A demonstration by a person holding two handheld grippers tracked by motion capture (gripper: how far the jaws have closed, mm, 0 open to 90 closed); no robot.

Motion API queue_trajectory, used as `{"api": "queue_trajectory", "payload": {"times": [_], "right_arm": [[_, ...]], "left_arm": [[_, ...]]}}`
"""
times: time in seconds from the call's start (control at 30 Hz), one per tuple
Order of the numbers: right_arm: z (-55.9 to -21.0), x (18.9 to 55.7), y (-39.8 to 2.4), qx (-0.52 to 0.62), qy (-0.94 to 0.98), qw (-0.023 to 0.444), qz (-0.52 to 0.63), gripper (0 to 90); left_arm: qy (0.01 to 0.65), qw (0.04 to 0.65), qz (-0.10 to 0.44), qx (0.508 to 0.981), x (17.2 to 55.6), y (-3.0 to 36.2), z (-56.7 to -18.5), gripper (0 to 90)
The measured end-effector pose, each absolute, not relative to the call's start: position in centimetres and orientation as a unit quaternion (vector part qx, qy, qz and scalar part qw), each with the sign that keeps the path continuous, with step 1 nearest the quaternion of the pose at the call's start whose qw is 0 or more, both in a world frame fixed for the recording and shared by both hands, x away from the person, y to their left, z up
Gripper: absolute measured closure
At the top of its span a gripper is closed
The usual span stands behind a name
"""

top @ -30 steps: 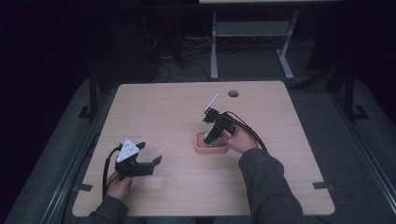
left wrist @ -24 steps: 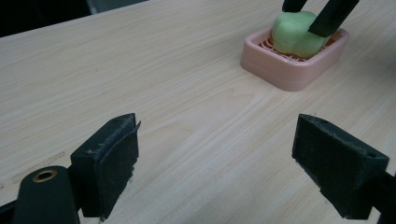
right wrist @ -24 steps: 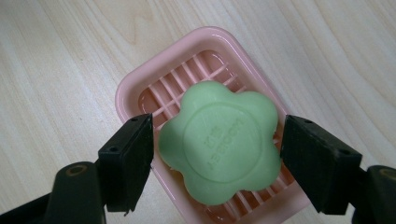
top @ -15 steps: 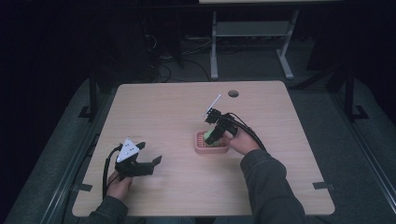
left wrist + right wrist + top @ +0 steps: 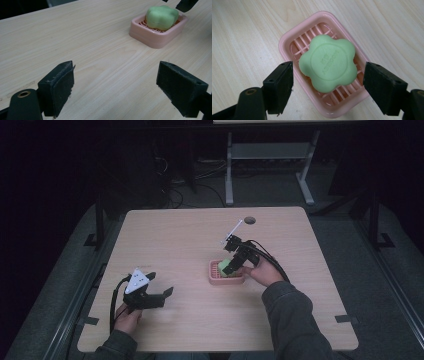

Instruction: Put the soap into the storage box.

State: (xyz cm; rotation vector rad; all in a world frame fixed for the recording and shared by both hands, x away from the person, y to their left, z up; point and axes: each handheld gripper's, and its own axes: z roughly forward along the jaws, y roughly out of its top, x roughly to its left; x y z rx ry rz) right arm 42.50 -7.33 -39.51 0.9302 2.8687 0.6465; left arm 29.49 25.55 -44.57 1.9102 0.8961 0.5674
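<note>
A green flower-shaped soap lies in a pink slatted soap dish near the middle of the table. My right gripper is open, just above the dish with one jaw on each side of the soap, apart from it. In the high view the right gripper leans over the dish and the soap. My left gripper is open and holds nothing near the table's front left. Its own view shows the left gripper low over bare wood, with the soap and dish farther off.
The light wooden table has a round cable hole near its back edge. A thin white rod sticks up from the right gripper. A metal stand is on the dark floor behind the table.
The right hand has shifted slightly over the dish. The left gripper has stayed where it was.
</note>
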Motion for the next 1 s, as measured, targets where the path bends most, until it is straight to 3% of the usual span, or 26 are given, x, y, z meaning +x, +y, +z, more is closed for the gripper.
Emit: {"api": "queue_trajectory", "payload": {"times": [1.0], "right_arm": [[-38.7, 40.8, -10.1, 0.311, 0.923, 0.035, 0.223, 23.7]], "left_arm": [[0.362, 0.457, 0.232, 0.779, 29.5, 25.5, -44.6, 14.4]]}}
